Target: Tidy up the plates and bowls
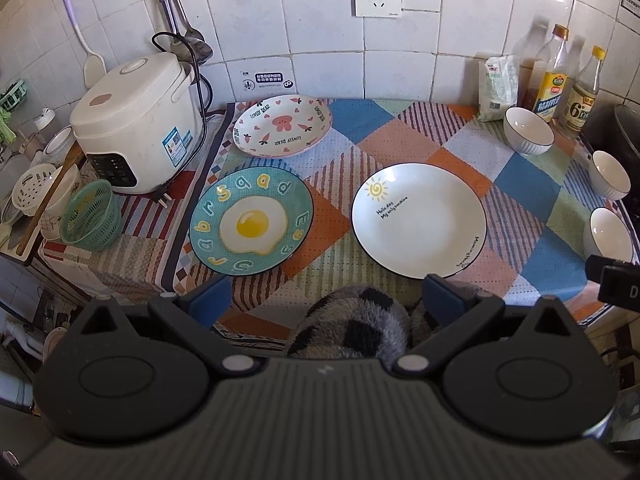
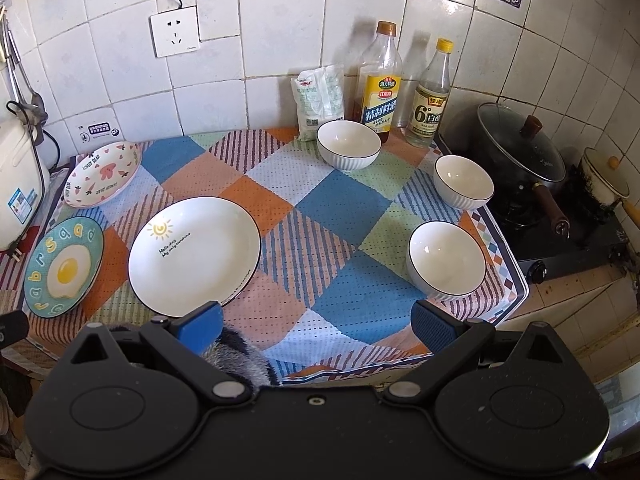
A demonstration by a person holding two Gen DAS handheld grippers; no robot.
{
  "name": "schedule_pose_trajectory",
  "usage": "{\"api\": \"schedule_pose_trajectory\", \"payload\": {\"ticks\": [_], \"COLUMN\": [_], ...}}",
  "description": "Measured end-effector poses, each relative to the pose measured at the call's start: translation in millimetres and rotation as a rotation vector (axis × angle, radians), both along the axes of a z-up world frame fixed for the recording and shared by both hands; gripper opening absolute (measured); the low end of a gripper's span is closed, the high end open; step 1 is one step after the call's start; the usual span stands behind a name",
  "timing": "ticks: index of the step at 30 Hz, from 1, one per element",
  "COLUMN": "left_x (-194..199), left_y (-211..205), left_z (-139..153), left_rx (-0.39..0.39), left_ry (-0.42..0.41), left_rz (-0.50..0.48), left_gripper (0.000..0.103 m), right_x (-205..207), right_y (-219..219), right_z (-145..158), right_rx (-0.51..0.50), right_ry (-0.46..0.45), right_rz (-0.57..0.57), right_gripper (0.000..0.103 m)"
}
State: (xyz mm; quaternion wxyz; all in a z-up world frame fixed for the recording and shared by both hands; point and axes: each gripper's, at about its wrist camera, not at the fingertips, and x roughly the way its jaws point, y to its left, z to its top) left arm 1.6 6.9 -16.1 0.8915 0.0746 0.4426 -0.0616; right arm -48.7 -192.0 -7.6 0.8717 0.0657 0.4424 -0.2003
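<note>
Three plates lie apart on the checked cloth: a pink bear plate (image 1: 282, 125) (image 2: 103, 173) at the back, a teal fried-egg plate (image 1: 251, 220) (image 2: 64, 266) in front of it, and a white sun plate (image 1: 419, 219) (image 2: 195, 255) to their right. Three white ribbed bowls stand along the right side: far (image 1: 528, 130) (image 2: 348, 144), middle (image 1: 609, 174) (image 2: 463, 182), near (image 1: 608, 235) (image 2: 446, 265). My left gripper (image 1: 326, 300) hovers open at the table's front edge, below the egg and sun plates. My right gripper (image 2: 318, 326) is open too, between the sun plate and the near bowl. Both hold nothing.
A white rice cooker (image 1: 138, 120) and green basket (image 1: 92, 216) stand at the left. Two bottles (image 2: 379, 84) (image 2: 432, 96) and a white bag (image 2: 320, 98) line the back wall. A lidded black pot (image 2: 520, 148) sits on the stove at right. A fuzzy sleeve (image 1: 356, 324) shows below.
</note>
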Motion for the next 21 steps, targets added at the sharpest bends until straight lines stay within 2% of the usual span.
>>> {"api": "schedule_pose_trajectory", "payload": {"ticks": [5,12,21], "left_x": [4.3,14.7,34.4], "left_y": [1.7,0.0,-16.9], "left_z": [-4.6,-8.4,-15.1], "left_rx": [0.007,0.012,0.02], "left_ry": [0.013,0.021,0.039], "left_rz": [-0.002,-0.013,-0.087], "left_gripper": [0.103,0.103,0.103], "right_x": [-0.7,3.1,12.7], "right_y": [1.7,-2.2,-6.8], "right_z": [-0.4,3.7,6.9], "right_rx": [-0.005,-0.031,-0.112], "right_ry": [-0.01,-0.074,-0.142], "right_rz": [0.014,0.031,0.085], "right_gripper": [0.102,0.102,0.102]}}
